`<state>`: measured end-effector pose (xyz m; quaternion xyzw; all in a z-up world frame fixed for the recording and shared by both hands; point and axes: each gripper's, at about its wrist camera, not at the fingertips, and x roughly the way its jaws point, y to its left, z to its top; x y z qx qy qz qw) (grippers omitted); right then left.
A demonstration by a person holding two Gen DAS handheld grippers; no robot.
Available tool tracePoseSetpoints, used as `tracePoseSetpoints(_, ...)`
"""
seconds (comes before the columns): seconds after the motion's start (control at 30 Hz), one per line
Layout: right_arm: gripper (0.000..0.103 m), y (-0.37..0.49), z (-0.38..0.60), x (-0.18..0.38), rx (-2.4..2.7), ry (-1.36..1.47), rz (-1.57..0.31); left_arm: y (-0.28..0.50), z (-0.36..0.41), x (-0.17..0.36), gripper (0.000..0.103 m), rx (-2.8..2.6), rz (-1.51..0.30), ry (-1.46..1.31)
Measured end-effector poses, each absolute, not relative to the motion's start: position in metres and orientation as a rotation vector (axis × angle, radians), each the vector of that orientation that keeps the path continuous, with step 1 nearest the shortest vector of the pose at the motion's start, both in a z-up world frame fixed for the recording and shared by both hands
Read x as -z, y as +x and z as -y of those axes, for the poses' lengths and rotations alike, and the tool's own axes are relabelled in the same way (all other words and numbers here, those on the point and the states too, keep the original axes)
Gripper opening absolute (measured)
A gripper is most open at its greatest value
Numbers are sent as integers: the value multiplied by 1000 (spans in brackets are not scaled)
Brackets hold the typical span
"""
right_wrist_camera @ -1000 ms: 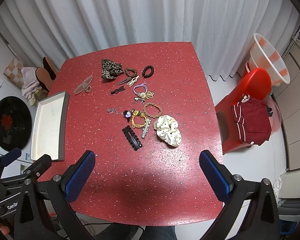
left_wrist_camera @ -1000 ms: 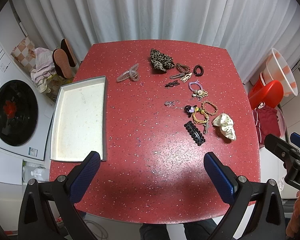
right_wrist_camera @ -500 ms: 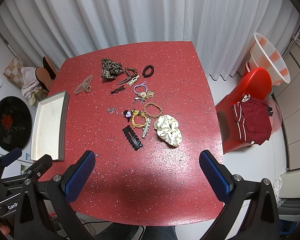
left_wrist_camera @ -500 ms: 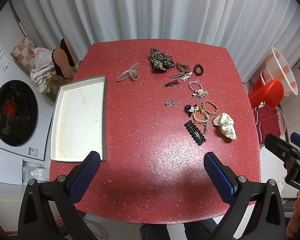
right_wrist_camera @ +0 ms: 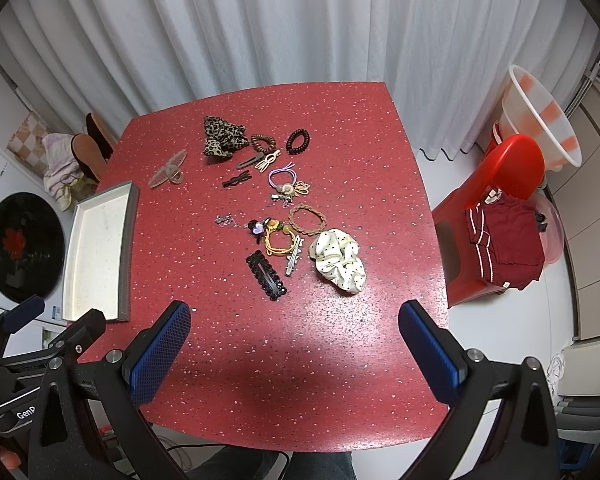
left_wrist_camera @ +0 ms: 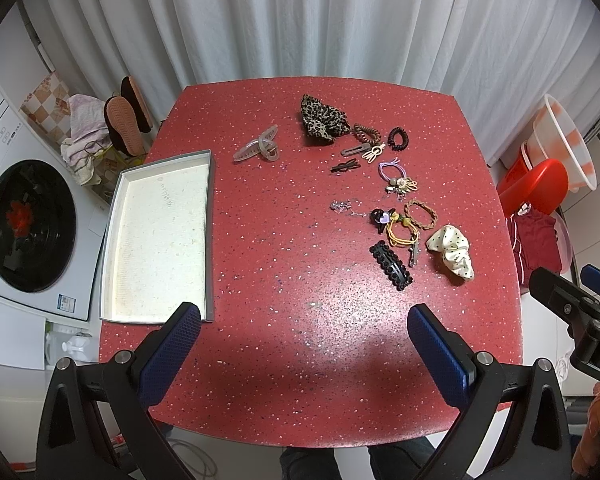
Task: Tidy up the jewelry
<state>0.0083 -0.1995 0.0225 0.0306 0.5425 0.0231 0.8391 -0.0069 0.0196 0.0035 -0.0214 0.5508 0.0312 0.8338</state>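
Hair accessories and jewelry lie scattered on the right half of a red speckled table: a leopard scrunchie, a clear claw clip, a black lace clip, a cream dotted scrunchie, a braided bracelet and a thin chain. An empty grey tray sits at the left edge. My left gripper and right gripper hover open and empty above the near edge. In the right wrist view the tray is at left and the cream scrunchie is nearest.
A washing machine stands left of the table. A red plastic chair with dark red clothing and a white basin stand to the right. White curtains hang behind. Shoes rest at the far left.
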Motion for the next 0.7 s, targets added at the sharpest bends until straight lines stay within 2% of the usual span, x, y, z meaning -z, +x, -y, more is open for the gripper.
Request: tracePoseSetpoints(0.7, 103, 22, 210, 9, -53, 107, -1223, 10, -27, 30, 103, -66, -1235, -49)
